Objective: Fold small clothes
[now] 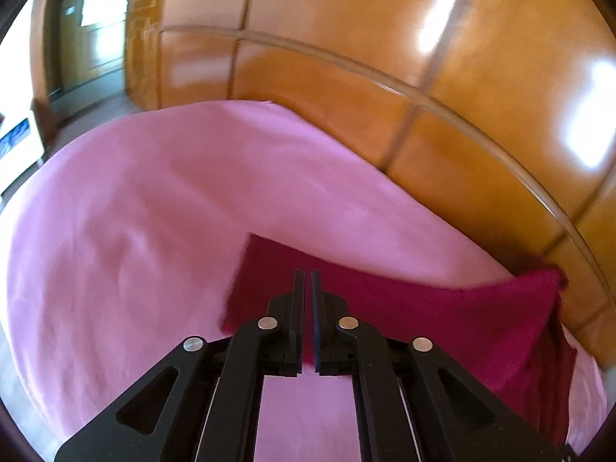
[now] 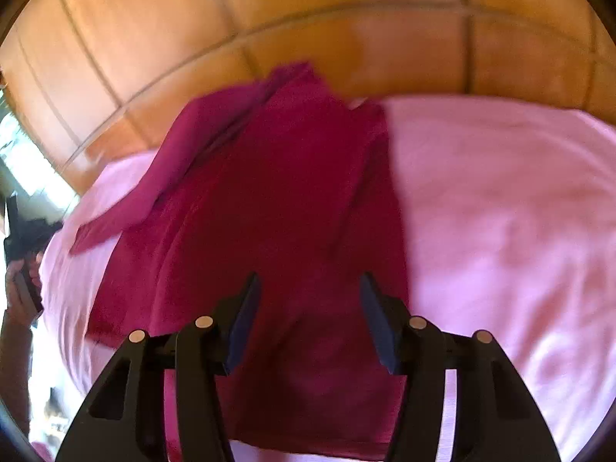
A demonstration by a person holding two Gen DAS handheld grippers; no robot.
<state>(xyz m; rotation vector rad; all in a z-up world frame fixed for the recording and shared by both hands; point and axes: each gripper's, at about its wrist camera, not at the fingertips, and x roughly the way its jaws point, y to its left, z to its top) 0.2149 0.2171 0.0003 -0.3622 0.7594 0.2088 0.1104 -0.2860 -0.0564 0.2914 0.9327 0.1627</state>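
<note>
Your left hand-held gripper (image 1: 307, 274) was closed with nothing between its fingers, poised over the near edge of the maroon garment (image 1: 442, 319). Your right hand-held gripper (image 2: 310, 281) stood open above the same garment, its fingers clear of the cloth. That garment lay spread on the pink bedsheet (image 2: 500, 211), one sleeve (image 2: 169, 177) folded toward the wooden headboard (image 2: 154, 38). Your left hand (image 2: 21, 285) showed at the frame's edge.
</note>
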